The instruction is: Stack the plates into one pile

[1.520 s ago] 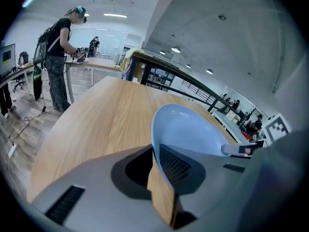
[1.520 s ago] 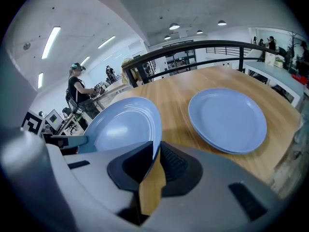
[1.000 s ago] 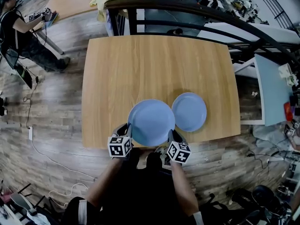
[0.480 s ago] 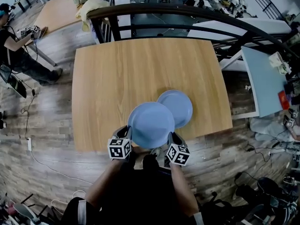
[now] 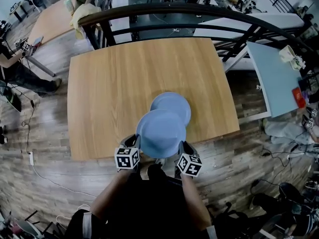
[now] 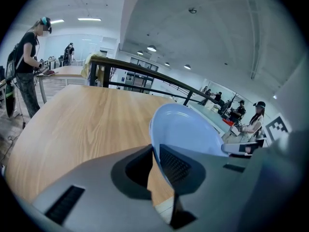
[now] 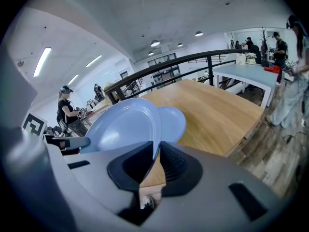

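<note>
A round pale-blue plate (image 5: 160, 132) with a bare, glossy face is carried above the near edge of the light wooden tabletop (image 5: 109, 98). The left claw (image 5: 132, 141) is clamped on its left rim and the right claw (image 5: 182, 144) on its right rim, and each gripper view shows the thin rim pinched between ribbed pads. A second round pale-blue plate (image 5: 172, 103) lies flat on the tabletop just beyond it, right of the middle. In the head view the held plate covers the second plate's near edge; whether the two touch I cannot tell. A black metal railing (image 5: 199, 13) curves along the tabletop's far side, and a wood-plank floor (image 5: 40, 128) surrounds it. A pale blue table (image 5: 271, 78) with small items stands to the right. At the far left a person (image 5: 15, 66) in dark clothes stands by another wooden table (image 5: 55, 21). Both plates are plain and shallow, with a low raised rim and a soft sheen.
</note>
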Tool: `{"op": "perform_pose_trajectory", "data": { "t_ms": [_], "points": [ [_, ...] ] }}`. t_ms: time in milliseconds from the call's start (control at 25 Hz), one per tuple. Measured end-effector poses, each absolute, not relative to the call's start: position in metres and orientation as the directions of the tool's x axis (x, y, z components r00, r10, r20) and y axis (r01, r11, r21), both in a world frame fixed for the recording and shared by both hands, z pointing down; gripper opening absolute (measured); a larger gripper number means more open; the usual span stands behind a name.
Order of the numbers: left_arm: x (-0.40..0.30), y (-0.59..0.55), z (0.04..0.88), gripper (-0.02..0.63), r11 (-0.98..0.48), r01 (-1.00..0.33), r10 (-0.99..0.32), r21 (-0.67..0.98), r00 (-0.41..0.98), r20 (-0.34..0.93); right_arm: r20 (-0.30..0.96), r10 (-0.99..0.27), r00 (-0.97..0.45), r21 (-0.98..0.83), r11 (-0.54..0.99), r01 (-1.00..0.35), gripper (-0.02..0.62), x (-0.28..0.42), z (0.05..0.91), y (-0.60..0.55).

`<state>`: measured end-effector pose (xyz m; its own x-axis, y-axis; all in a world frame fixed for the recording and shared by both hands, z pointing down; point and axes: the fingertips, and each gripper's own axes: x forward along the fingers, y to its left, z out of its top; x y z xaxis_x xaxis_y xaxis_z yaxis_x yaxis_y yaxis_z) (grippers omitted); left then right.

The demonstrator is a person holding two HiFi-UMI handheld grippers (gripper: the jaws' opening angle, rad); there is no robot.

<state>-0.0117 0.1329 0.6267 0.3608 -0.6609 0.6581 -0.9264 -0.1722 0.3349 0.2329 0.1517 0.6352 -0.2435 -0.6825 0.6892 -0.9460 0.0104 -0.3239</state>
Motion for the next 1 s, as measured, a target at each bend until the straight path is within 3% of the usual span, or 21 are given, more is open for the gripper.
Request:
{"op": "perform_pose_trajectory", "data": {
  "t_ms": [400,1000],
  "points": [
    [0.033,0.136,0.622,0.06,-0.191,-0.931,-0.662,0.311,0.356,0.66,0.674,-0.695,-0.252,-0.348,0.003,-0.937,0.06,0.277,0.636,0.155],
    [0.046,0.102,0.64,0.06,-0.203,-0.925,-0.634,0.32,0.374,0.677,0.697,-0.679,-0.231,-0.333,-0.021,-0.943,0.058,0.29,0.649,0.129]
  ]
}}
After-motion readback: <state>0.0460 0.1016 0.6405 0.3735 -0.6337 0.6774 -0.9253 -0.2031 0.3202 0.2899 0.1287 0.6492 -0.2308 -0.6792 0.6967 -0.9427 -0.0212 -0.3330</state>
